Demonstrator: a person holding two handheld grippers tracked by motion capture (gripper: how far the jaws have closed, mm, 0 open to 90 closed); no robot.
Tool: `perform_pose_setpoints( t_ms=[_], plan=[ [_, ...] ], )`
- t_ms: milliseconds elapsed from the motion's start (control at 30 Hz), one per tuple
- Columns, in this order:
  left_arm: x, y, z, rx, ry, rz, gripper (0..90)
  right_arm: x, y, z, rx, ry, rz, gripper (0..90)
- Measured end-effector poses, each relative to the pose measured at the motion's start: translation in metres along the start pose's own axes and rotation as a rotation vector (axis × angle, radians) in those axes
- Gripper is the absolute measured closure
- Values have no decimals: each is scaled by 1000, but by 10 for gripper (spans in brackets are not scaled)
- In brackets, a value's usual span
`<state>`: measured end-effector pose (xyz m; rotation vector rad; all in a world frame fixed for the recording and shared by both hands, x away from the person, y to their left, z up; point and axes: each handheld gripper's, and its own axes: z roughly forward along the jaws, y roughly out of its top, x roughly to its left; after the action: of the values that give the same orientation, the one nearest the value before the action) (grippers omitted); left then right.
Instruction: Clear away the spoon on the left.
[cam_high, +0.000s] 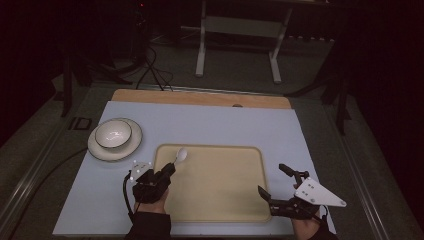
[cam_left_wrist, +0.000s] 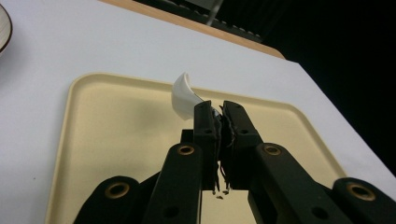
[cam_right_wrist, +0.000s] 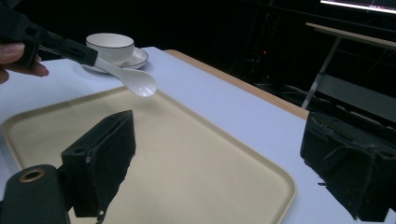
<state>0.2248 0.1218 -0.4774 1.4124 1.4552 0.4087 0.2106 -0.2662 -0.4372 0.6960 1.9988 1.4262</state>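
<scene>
Desk (cam_high: 210, 125) first: a pale blue top with a wooden strip along its far edge. On it lies a cream tray (cam_high: 220, 200) with rounded corners and a raised rim, nearer the person. Off the tray's far left corner sits a white plate (cam_high: 100, 150) with a white, dark-rimmed bowl (cam_high: 113, 133) on it.

Right tongs (cam_high: 276, 182) hang over the tray's right edge with the jaws spread wide and nothing between them. Left tongs (cam_high: 169, 169) sit at the tray's near left side, jaws clamped on the handle of a spoon (cam_high: 181, 155).

Smallest of all, the spoon — glossy white, with a short handle and a deep oval scoop. Its long axis runs from the tongs' tips up and away toward the tray's far edge, scoop end leading and tilted slightly right; it is held over the tray's far left part.
</scene>
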Motion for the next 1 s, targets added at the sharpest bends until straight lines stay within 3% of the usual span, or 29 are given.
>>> perform_pose_setpoints(
  t_ms=[167,533,633,1000],
  plan=[
    [-4,-10,4,0,25,22,860,-1,0,0,-7,1,11,103],
    [-2,-27,16,21,59,-8,860,-2,-1,1,7,-1,11,103],
    [-2,-30,16,23,69,-1,859,-1,-1,2,12,-3,11,104],
    [-1,-51,21,135,69,19,853,-1,-2,3,24,-7,7,104]
  ],
)
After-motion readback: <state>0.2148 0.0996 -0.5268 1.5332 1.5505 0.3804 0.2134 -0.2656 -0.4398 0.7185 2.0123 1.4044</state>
